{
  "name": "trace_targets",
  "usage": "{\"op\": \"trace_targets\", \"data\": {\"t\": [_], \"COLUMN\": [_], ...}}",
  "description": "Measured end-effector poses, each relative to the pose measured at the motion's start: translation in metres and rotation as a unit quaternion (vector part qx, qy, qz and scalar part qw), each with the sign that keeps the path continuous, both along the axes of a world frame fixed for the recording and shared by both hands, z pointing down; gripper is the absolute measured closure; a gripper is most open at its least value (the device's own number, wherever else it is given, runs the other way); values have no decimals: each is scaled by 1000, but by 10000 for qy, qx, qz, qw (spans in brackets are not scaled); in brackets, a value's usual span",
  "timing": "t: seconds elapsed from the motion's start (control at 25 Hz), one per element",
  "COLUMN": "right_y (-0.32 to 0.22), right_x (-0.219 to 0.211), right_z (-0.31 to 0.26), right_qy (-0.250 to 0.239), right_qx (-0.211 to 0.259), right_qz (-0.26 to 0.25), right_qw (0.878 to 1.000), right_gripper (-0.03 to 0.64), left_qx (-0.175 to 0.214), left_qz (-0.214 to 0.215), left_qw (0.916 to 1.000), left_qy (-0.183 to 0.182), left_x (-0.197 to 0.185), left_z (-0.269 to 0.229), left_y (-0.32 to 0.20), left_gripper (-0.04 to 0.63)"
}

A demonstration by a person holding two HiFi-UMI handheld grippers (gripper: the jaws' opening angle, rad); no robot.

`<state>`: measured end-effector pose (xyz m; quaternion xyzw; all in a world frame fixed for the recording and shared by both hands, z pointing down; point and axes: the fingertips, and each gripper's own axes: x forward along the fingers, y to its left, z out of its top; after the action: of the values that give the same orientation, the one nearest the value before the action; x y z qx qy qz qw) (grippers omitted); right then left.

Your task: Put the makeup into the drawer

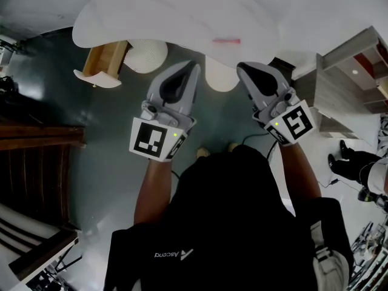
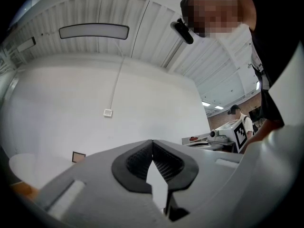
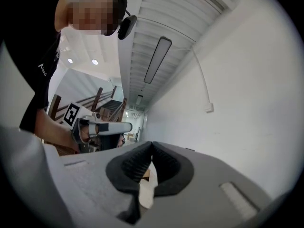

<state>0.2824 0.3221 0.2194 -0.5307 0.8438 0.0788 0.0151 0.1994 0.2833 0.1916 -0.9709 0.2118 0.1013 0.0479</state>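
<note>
A small pink makeup item [image 1: 225, 40] lies on the white table [image 1: 151, 11], near its front edge. Both grippers hang side by side in front of the person's chest, short of the table and apart from the pink item. In the head view the left gripper [image 1: 191, 66] is shut with nothing in it. The right gripper [image 1: 244, 69] is shut and empty too. In the left gripper view the jaws [image 2: 152, 143] meet at their tips against a white wall. The right gripper view shows the same closed jaws [image 3: 152, 145]. A wooden drawer [image 1: 105, 60] sticks out under the table's left part.
Two round white stools [image 1: 147, 54] [image 1: 221, 77] stand under the table's edge. A grey shelf unit [image 1: 339, 83] is at the right, a dark wooden stair rail [image 1: 36, 138] at the left. Another person [image 1: 357, 162] stands far right on the dark floor.
</note>
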Motion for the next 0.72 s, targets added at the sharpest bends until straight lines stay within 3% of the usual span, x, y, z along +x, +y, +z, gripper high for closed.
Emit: {"op": "trace_targets", "data": {"t": [0.4, 0.48, 0.72], "right_y": [-53, -65, -103], "right_x": [17, 21, 44], "right_z": [45, 56, 94], "right_qy": [705, 883, 1472], "right_qx": [-582, -815, -1177], "right_qz": [228, 175, -88], "right_qw": [9955, 9926, 9820], "right_gripper": [612, 561, 551], "left_qx": [-94, -161, -247], "left_qz": [72, 40, -127], "left_qw": [9999, 9999, 9996], "left_qy": [23, 33, -16], "left_x": [-12, -12, -2], "left_z": [12, 17, 27], "left_y": [-44, -53, -82], "left_gripper": [584, 584, 584]}}
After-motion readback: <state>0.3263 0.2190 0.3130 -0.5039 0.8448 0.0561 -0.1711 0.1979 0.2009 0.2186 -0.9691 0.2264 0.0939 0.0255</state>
